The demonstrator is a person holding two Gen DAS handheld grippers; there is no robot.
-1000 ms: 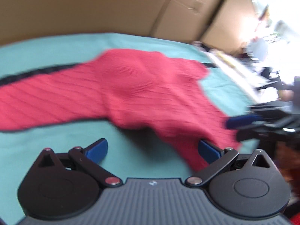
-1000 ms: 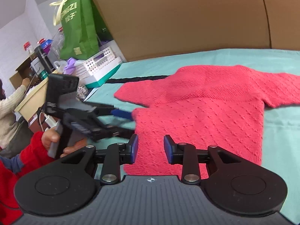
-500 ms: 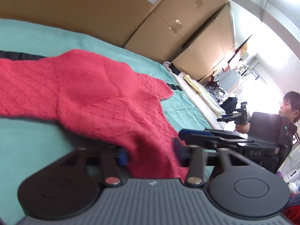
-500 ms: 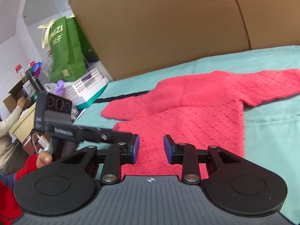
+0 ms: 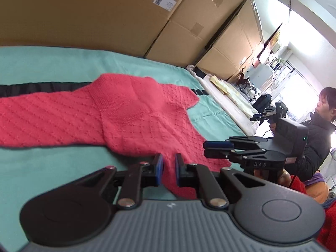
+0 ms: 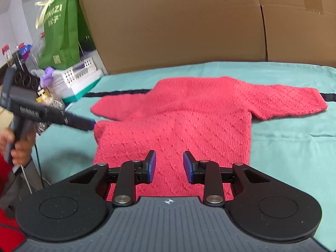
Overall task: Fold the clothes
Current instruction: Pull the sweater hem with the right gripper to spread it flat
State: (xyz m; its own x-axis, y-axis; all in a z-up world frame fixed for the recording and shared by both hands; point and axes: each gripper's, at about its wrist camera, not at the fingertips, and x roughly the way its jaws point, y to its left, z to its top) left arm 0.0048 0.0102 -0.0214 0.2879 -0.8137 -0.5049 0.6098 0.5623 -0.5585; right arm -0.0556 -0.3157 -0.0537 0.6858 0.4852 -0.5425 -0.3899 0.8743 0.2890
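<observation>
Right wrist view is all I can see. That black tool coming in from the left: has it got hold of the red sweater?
Observer: The left wrist view shows the left gripper closing its jaws, with the near edge of the red sweater between them.
Operator: Is anyone else in the room on that side?
Observer: Yes. A person in a dark jacket stands beyond the bed's far corner, holding a similar tool.

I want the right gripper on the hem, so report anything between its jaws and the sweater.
Nothing visible does: the right gripper hangs open directly over the red sweater's near hem, bare knit between its fingers.
</observation>
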